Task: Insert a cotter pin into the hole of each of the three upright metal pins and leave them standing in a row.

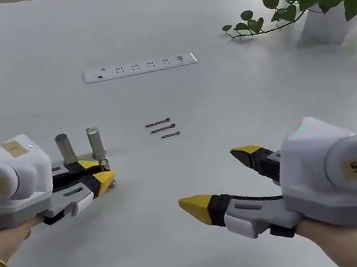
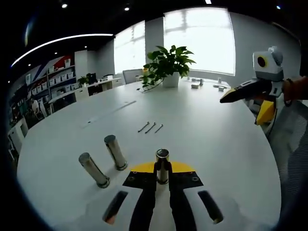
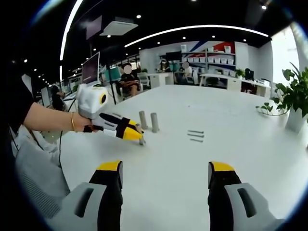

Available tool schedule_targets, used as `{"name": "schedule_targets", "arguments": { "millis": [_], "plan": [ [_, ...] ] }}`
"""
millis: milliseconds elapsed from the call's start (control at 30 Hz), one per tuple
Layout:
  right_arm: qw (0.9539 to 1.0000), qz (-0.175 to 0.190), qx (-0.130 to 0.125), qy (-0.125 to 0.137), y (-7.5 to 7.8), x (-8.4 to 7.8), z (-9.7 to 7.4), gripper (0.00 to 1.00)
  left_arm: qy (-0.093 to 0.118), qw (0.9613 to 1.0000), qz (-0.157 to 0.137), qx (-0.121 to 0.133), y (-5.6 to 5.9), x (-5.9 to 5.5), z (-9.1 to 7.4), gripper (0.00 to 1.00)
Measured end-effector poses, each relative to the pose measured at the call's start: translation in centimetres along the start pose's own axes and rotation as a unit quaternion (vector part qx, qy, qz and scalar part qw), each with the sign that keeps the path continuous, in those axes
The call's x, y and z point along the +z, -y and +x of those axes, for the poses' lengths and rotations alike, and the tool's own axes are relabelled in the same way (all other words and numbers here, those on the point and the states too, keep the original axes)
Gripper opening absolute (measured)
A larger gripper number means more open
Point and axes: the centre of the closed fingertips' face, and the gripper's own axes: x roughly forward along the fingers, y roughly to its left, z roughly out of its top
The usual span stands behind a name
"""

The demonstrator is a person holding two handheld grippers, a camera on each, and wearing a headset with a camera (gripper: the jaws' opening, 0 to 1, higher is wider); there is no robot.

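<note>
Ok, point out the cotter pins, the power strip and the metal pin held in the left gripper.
cotter pins (image 1: 163, 129): head view, middle pin's shaft.
power strip (image 1: 139, 67): head view, top face centre.
held metal pin (image 2: 162, 167): left gripper view, upper shaft.

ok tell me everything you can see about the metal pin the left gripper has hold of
The metal pin is a short silvery cylinder, shiny like steel, with a flat round top. It stands upright on the white table, with the left gripper shut on its lower half, a yellow-tipped jaw on either side. It stands apart from the other two pins. Its cross hole cannot be made out, and the three cotter pins lie further off on the table.
</note>
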Motion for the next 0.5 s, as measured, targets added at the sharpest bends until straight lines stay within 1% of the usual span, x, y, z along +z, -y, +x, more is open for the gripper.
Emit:
{"name": "schedule_targets", "arguments": {
  "millis": [167,367,433,500],
  "plan": [
    [1.0,0.006,-0.001,-0.004,0.2,-0.4,0.0,0.69,0.001,0.9998,0.011,-0.019,1.4,0.0,0.0,0.05],
    [0.9999,0.009,-0.003,-0.007,0.3,-0.7,-0.1,0.68,0.005,0.9989,0.009,-0.046,2.6,0.0,0.1,0.05],
    [0.9999,0.01,-0.004,-0.007,0.3,-0.8,-0.1,0.68,0.004,0.9985,0.019,-0.051,2.9,0.0,0.2,0.05],
    [0.9999,0.012,-0.004,-0.008,0.3,-0.8,-0.1,0.68,0.004,0.9981,0.021,-0.057,3.3,0.0,0.1,0.05]
  ]
}}
